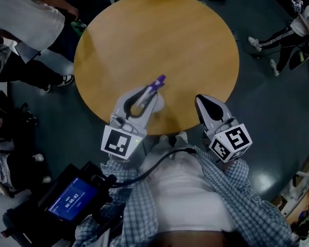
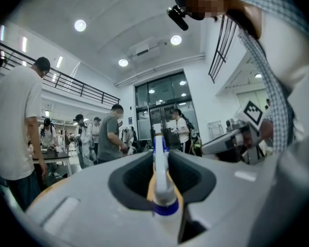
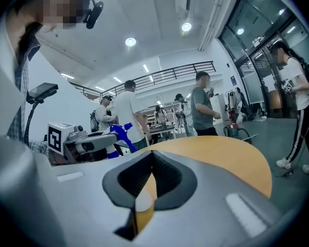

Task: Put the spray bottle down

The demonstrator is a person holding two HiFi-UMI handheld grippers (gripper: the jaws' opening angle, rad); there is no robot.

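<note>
The spray bottle (image 1: 157, 82) has a white body and a purple-blue spray head. It hangs over the near edge of the round wooden table (image 1: 159, 35). My left gripper (image 1: 148, 94) is shut on it. In the left gripper view the white neck and blue collar of the bottle (image 2: 161, 189) stand upright between the jaws of the left gripper (image 2: 159, 156). My right gripper (image 1: 202, 101) is to the right, over the table's near edge, jaws together with nothing in them. The right gripper view shows the tips of the right gripper (image 3: 152, 156) touching and the bottle's blue head (image 3: 119, 136) at the left.
People stand round the table: one in a white top (image 1: 20, 9) at the upper left, legs and shoes (image 1: 270, 40) at the right. A device with a lit blue screen (image 1: 69, 199) sits at the lower left. Workbenches and more people fill the hall behind.
</note>
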